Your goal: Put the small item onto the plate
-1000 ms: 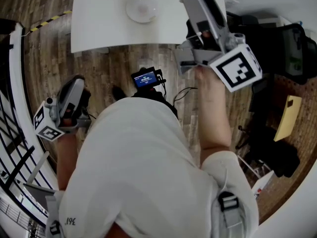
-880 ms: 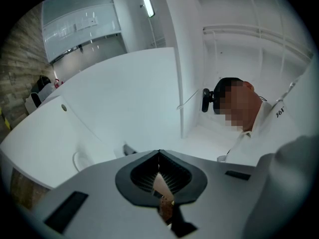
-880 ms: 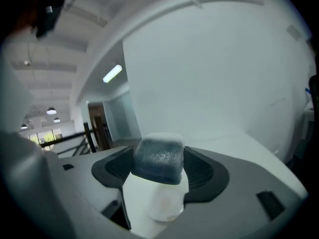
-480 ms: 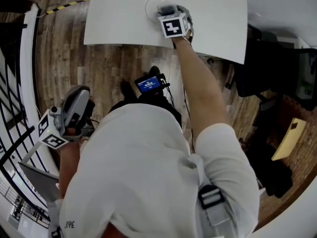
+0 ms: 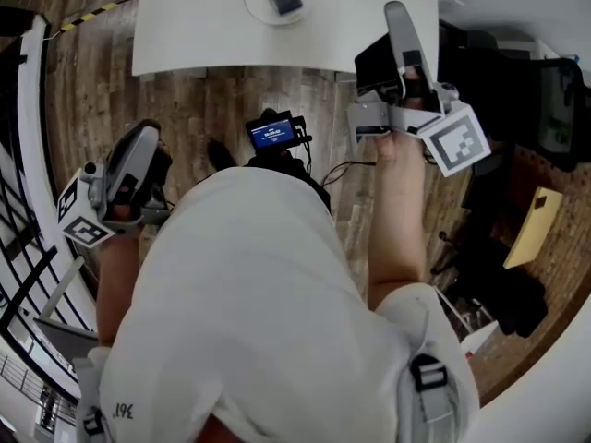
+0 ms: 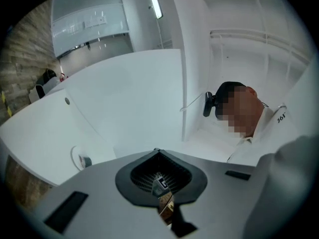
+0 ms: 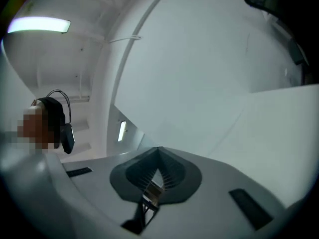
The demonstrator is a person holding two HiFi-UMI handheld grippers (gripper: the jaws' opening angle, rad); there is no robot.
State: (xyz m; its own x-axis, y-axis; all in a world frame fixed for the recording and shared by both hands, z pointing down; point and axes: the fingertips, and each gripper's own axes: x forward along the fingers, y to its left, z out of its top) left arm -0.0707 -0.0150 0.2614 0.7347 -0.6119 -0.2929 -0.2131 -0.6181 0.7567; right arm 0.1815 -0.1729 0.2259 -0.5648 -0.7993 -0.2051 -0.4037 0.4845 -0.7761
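Observation:
A small dark item (image 5: 285, 1) lies in the white plate (image 5: 259, 7) on the white table (image 5: 369, 26) at the top of the head view. My right gripper (image 5: 398, 11) is pulled back to the right of the plate, held up off the table, shut and empty. Down at the person's left side my left gripper (image 5: 144, 130) hangs shut with nothing in it. In the left gripper view the shut gripper (image 6: 157, 151) points past the plate (image 6: 76, 158) and the item (image 6: 85, 160). The right gripper (image 7: 158, 148) view shows only shut jaws against white walls.
A small camera with a lit blue screen (image 5: 272, 135) sits on the person's chest. Black railing (image 5: 28, 247) runs along the left over the wooden floor (image 5: 222, 109). Dark bags and gear (image 5: 517, 81) and a yellow object (image 5: 536, 224) crowd the right side.
Half a second ago the right gripper was over the plate; now it is drawn back to the right and raised. The small dark item now lies on the plate. The left gripper barely moved.

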